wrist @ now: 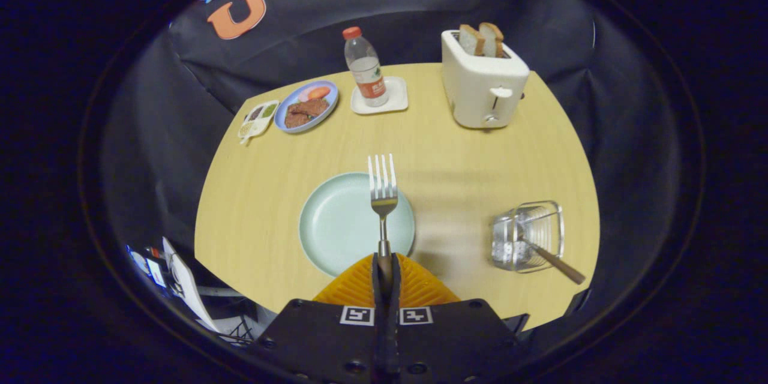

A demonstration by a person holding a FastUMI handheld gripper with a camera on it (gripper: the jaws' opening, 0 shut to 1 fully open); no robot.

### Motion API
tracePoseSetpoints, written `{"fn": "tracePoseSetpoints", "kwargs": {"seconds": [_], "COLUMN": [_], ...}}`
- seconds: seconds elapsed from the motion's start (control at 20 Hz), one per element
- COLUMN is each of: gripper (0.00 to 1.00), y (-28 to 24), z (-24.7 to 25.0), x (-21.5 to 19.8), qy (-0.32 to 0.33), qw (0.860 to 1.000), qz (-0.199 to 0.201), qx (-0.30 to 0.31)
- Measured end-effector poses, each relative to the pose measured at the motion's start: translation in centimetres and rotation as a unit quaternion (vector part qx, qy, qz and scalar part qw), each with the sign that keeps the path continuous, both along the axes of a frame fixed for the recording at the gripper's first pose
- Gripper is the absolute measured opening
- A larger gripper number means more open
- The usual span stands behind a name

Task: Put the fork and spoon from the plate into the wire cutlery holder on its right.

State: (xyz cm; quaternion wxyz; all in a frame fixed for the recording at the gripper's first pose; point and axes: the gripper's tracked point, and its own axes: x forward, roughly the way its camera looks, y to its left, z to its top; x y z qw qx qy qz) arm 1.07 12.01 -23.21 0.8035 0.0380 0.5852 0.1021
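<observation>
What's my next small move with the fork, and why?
Probably carry it right toward the wire cutlery holder. The gripper is shut on the fork by its handle, above the plate; the holder already holds one brown-handled utensil.

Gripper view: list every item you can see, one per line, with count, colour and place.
fork: 1, silver, handle clamped between the fingers, tines pointing ahead over the plate
plate: 1, pale green, bare, just ahead of the fingers
wire cutlery holder: 1, clear wire, right of the plate
utensil: 1, brown handle, leaning out of the holder; head unclear
toaster: 1, white, two bread slices in it, far right
water bottle: 1, clear, red cap, on a white coaster
blue plate: 1, holding food, far left
white sauce tray: 1, beside the blue plate
table: 1, light wood
gripper: 1, shut on the fork
</observation>
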Motion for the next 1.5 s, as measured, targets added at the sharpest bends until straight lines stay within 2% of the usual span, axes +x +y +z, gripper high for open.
{"fn": "tracePoseSetpoints", "kwargs": {"seconds": [0.2, 0.4, 0.6, 0.85, 1.2, 1.25, 1.5], "gripper": [0.01, 0.01, 0.01, 0.01, 0.02, 0.05, 0.08], "y": [-7.1, -12.4, -13.7, -15.0, -15.4, -15.4, -15.1], "z": [3.0, 2.2, -0.4, -2.3, -3.3, -3.5, -3.9], "x": [1.5, 0.8, -0.8, -2.1, -3.3, -3.4, -3.5], "qy": [-0.008, 0.019, 0.069, 0.122, 0.161, 0.165, 0.175], "qw": [1.0, 0.999, 0.997, 0.992, 0.986, 0.985, 0.982], "qz": [-0.022, -0.014, -0.007, -0.017, -0.046, -0.048, -0.063], "qx": [-0.01, -0.034, -0.029, -0.019, 0.001, 0.002, 0.015]}}
